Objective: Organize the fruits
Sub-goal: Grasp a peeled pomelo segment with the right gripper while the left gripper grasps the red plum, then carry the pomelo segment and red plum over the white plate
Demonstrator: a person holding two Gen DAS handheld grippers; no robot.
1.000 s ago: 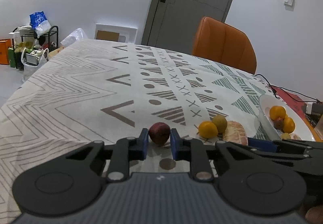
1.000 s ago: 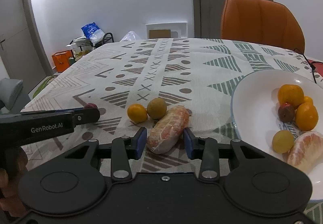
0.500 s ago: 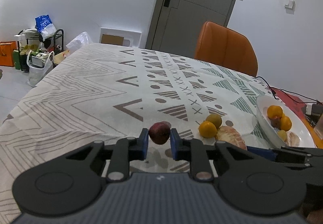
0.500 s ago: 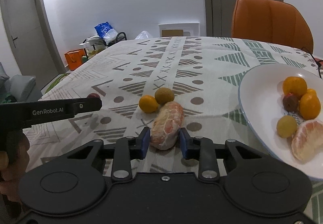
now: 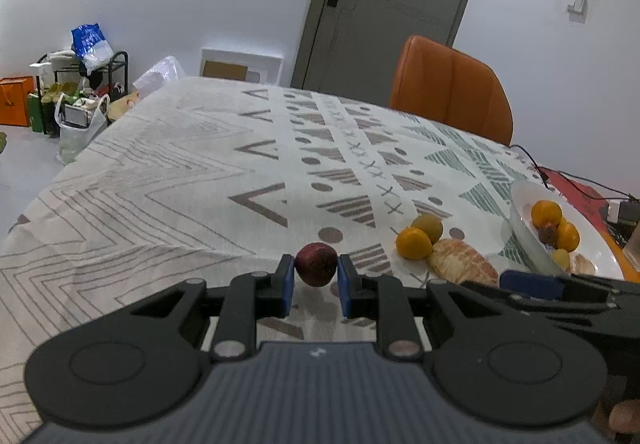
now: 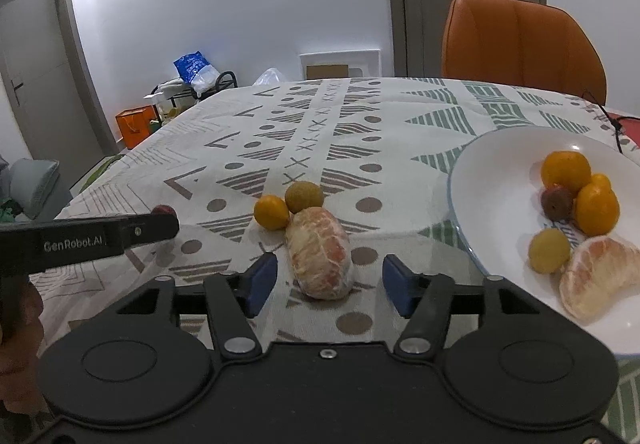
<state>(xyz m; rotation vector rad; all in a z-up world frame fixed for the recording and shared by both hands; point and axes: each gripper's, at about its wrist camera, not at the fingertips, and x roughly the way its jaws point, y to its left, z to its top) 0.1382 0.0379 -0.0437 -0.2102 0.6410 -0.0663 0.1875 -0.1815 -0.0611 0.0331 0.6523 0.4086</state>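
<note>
Left hand-held gripper (image 5: 316, 276) clamps a dark red fruit (image 5: 316, 264) — right hand-held gripper (image 6: 326, 280), just opened, straddles peeled citrus (image 6: 320, 252).

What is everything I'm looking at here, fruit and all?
Plate: 1, white, right side of table.
Fruit on plate: 3 orange, 1 yellow, 1 dark brown, 1 peeled segment.
Peeled citrus: 1, pinkish, on cloth between the right jaws, untouched.
Small orange: 1, behind it.
Green-brown fruit: 1, beside the orange.
Dark red fruit: 1, in left gripper.
Tablecloth: 1, patterned.
Chair: 1, orange, far side.
Left gripper: shut on the red fruit.
Right gripper: open, jaws just widened.
</note>
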